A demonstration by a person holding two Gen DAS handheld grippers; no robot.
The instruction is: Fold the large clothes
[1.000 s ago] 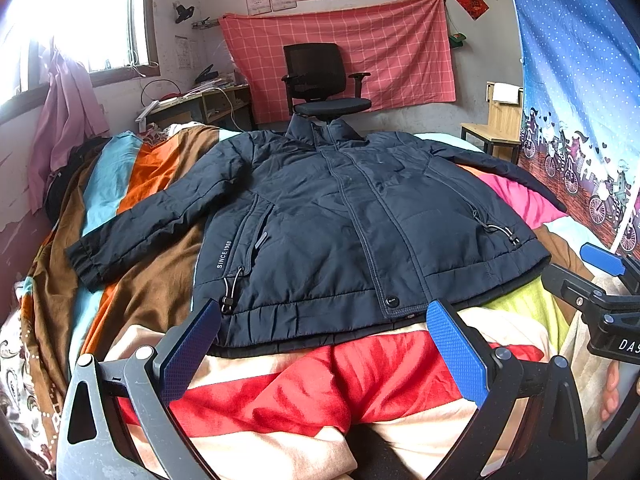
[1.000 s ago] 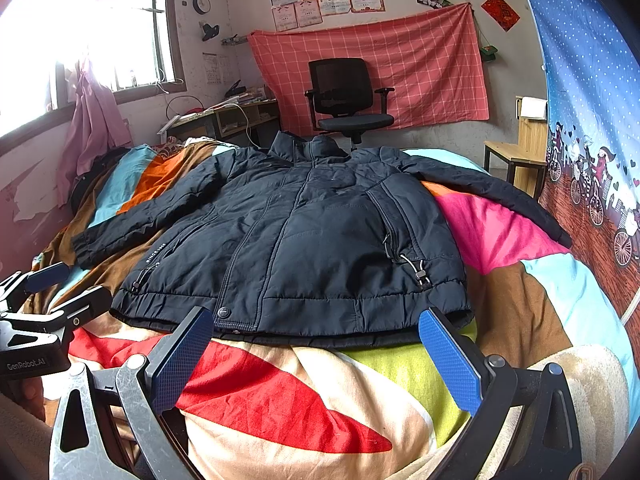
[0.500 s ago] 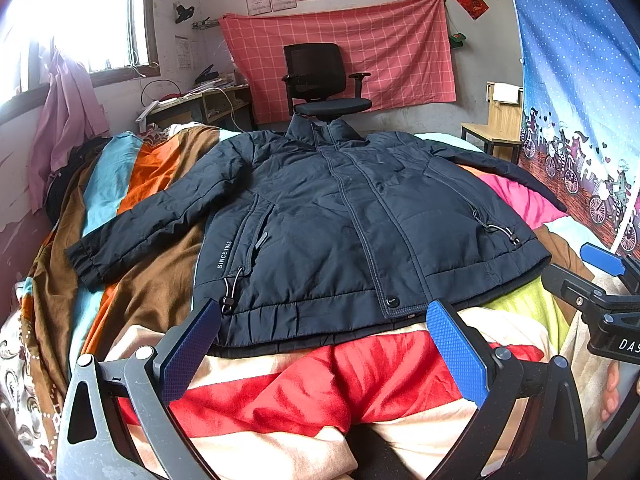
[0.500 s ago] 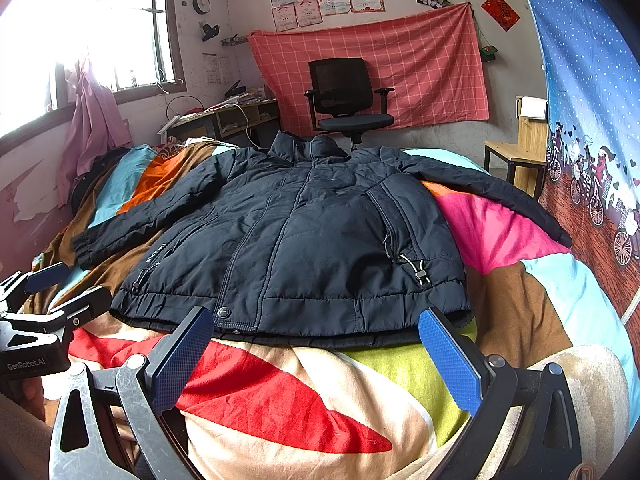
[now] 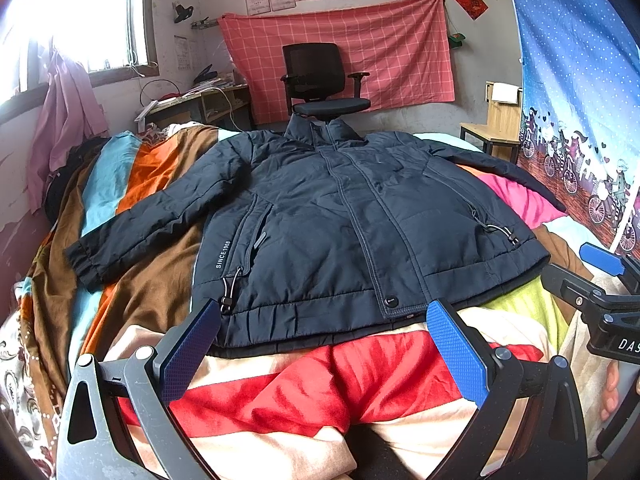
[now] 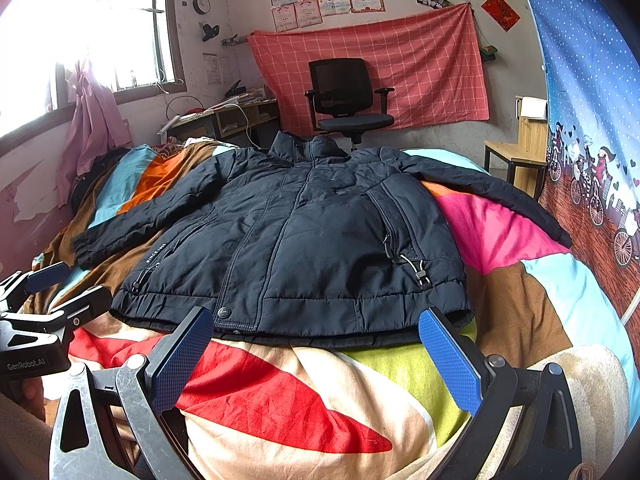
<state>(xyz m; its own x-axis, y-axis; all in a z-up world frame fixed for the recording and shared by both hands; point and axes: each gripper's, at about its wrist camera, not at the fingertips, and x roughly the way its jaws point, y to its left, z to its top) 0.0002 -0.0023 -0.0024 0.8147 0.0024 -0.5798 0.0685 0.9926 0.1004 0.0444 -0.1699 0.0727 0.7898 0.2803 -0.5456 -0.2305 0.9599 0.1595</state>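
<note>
A dark navy padded jacket [image 5: 340, 232] [image 6: 304, 240] lies flat and face up on a colourful blanket, zipped, collar toward the far wall, both sleeves spread out to the sides. My left gripper [image 5: 324, 344] hovers open just short of the jacket's hem, with only blanket between its blue pads. My right gripper [image 6: 316, 348] is open too, at the hem's right half, holding nothing. Each gripper also shows at the edge of the other's view: the right gripper [image 5: 600, 276] at the far right, the left gripper [image 6: 44, 300] at the far left.
The striped blanket [image 5: 280, 392] covers the whole bed. A black office chair [image 5: 324, 84] stands beyond the collar before a red checked cloth. A wooden stool [image 5: 496, 132] is at the right, a blue curtain [image 5: 580, 100] beside it, a desk [image 5: 192, 104] and window at the left.
</note>
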